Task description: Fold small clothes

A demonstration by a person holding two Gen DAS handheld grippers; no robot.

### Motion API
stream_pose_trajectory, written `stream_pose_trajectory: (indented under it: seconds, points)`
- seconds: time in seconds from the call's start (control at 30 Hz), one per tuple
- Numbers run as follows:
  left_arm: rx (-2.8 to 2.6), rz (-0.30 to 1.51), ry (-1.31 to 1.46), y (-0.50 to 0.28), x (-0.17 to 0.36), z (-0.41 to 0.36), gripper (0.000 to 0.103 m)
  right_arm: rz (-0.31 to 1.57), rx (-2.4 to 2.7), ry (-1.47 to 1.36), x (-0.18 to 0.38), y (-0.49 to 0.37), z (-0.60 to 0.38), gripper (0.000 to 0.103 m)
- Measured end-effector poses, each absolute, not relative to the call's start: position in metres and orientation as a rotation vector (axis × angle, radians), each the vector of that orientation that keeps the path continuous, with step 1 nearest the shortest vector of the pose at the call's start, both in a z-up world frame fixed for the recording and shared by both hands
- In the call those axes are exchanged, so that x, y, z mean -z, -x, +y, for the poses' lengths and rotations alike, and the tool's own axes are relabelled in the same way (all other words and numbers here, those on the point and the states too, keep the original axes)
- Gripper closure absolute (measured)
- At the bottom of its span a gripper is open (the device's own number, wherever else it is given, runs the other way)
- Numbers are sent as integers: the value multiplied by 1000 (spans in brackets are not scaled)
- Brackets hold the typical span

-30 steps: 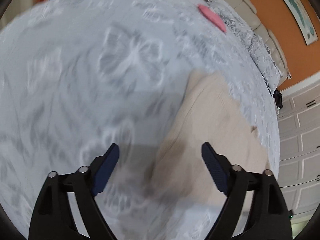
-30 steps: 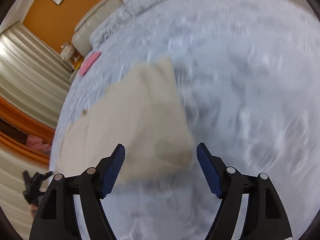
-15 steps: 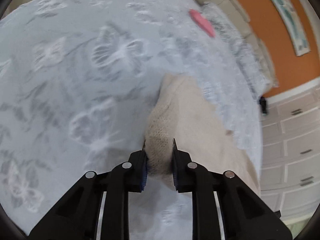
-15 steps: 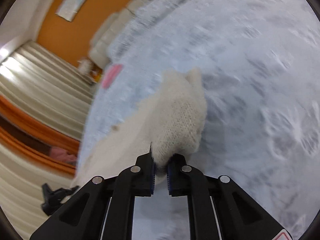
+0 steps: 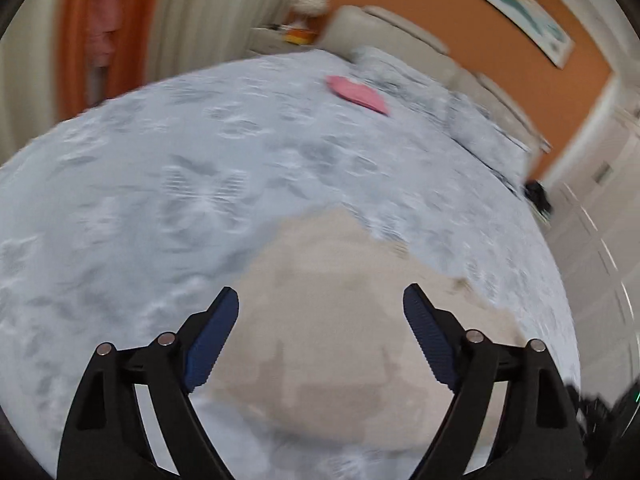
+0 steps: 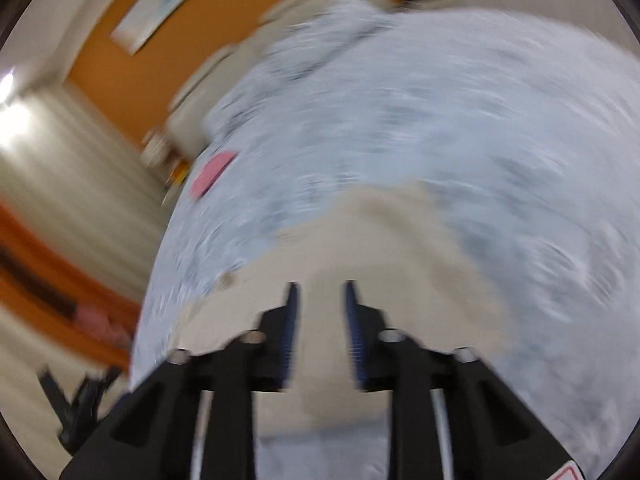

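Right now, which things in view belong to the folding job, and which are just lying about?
Part of the job:
- beige knitted garment, lying on the bed
- left gripper, jaws wide, just opened, holding nothing
- right gripper, jaws slightly apart, just opening, nothing visibly pinched

Lying about:
- pink item near the pillows
- patterned bedspread
- pillows

Black left gripper [image 5: 320, 308] and right gripper [image 6: 320, 304]: blue ribbed pads, 4 silver screws each.

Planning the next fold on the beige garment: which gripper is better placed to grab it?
Left, probably. The left gripper hangs wide open over the beige garment; the right gripper's jaws have only just begun opening.
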State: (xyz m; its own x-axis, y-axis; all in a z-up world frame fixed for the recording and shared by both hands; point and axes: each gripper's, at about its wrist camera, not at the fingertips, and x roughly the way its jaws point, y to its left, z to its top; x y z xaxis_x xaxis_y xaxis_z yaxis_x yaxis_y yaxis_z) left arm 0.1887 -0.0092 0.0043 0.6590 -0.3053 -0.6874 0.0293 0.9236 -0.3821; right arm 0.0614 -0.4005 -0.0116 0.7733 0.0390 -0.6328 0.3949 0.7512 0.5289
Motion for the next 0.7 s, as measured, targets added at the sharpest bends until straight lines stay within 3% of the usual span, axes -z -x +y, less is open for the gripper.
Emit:
stream_pose_trajectory:
  seconds: [0.07, 0.37, 0.5, 0.7]
  points:
    - [225, 896, 312, -199, 21, -34, 21, 702, 170, -590, 12, -89, -371, 100]
    - [152, 979, 52, -209, 87, -76, 20, 947, 111, -350, 89, -171, -339, 103]
    - [142, 973, 18, -206, 92, -84, 18, 858, 329, -634, 93, -138, -424, 103]
    - [140, 977, 18, -205, 92, -84, 17, 882, 447, -610, 98, -123, -438, 103]
